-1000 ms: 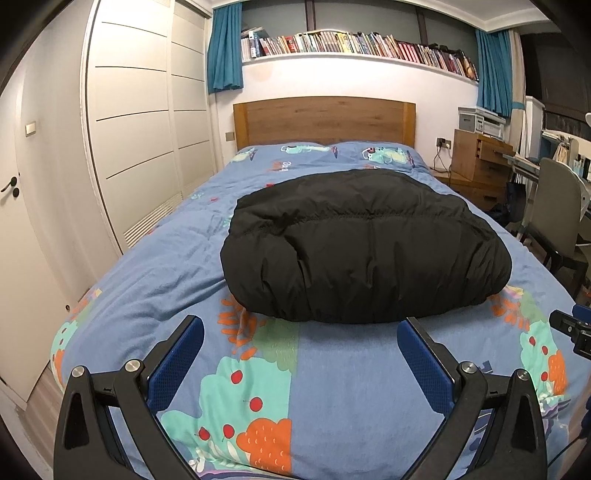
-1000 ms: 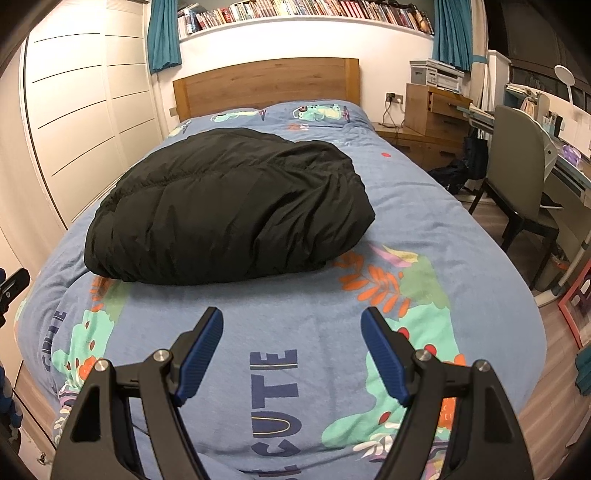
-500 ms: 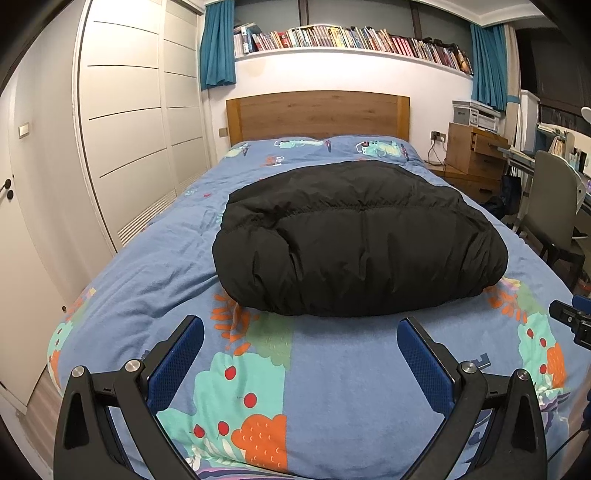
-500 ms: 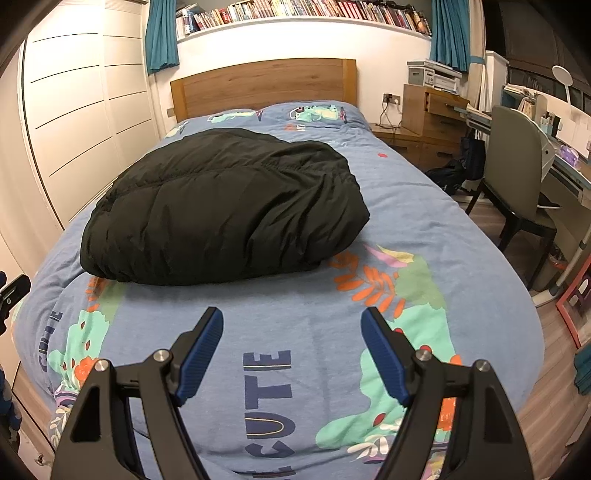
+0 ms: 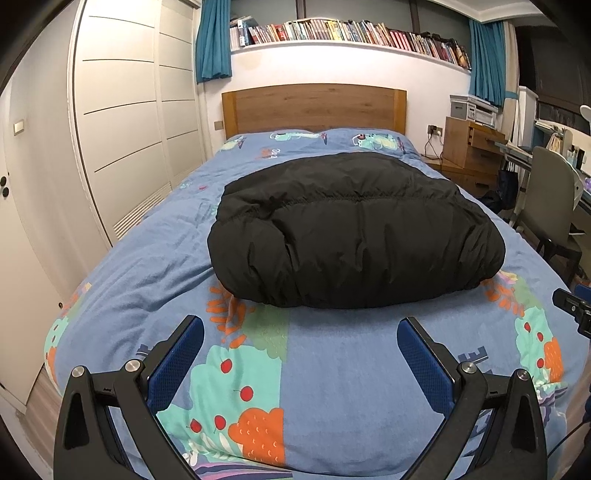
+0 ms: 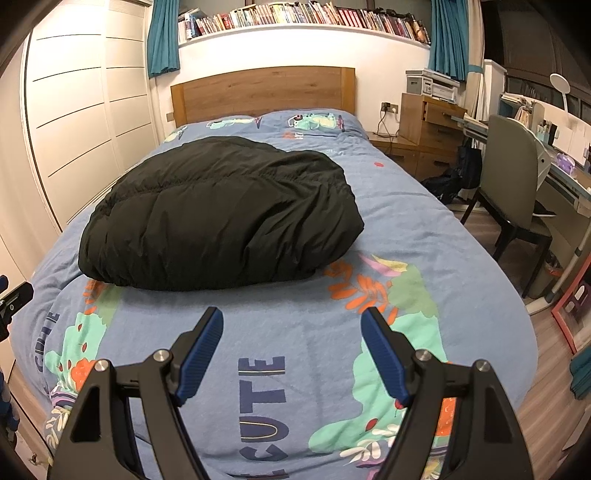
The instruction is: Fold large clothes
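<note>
A puffy black jacket (image 5: 351, 236) (image 6: 221, 218) lies folded into a thick bundle in the middle of a bed with a blue patterned cover (image 5: 332, 387) (image 6: 295, 332). My left gripper (image 5: 300, 328) hovers over the foot of the bed, short of the jacket's near edge, open with nothing between its blue pads. My right gripper (image 6: 291, 321) hangs likewise over the foot of the bed, open and empty, with the jacket ahead and to the left. The tip of the other gripper shows at the right edge of the left view and the left edge of the right view.
A wooden headboard (image 5: 314, 107) and a shelf of books (image 5: 351, 33) stand at the far wall. White wardrobe doors (image 5: 122, 129) run along the left. A grey chair (image 6: 513, 188), a desk and a wooden cabinet (image 6: 424, 122) fill the right side.
Both views have tilted slightly, so the jacket sits a little lower in the frame. Both grippers stay open and the jacket has not moved.
</note>
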A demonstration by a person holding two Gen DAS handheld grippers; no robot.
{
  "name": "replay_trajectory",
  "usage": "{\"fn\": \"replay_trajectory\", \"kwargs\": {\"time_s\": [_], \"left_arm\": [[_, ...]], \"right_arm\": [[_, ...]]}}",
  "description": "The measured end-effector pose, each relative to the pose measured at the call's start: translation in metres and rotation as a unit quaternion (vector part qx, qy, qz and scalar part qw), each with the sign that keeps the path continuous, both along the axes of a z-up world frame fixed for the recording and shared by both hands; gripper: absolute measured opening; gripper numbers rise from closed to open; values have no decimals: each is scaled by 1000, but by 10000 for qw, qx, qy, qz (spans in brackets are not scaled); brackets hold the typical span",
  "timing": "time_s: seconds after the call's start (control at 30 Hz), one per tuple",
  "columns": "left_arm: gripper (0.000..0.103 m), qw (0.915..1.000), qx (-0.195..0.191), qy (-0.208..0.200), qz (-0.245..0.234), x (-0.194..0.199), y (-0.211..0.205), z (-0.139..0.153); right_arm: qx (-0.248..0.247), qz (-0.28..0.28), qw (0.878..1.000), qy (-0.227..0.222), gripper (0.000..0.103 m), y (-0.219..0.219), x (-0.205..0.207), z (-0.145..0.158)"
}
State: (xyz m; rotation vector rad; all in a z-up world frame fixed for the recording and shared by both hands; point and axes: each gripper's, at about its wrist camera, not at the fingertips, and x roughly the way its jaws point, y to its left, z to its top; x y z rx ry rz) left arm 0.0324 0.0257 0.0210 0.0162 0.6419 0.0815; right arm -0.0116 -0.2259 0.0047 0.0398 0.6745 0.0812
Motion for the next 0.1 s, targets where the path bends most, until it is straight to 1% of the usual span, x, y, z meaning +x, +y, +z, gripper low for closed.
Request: {"fn": "replay_trajectory", "kwargs": {"time_s": [0.1], "left_arm": [[102, 10000, -17, 24, -2, 1, 1, -1]], "right_arm": [[-34, -11, 10000, -28, 76, -1, 0, 2]]}}
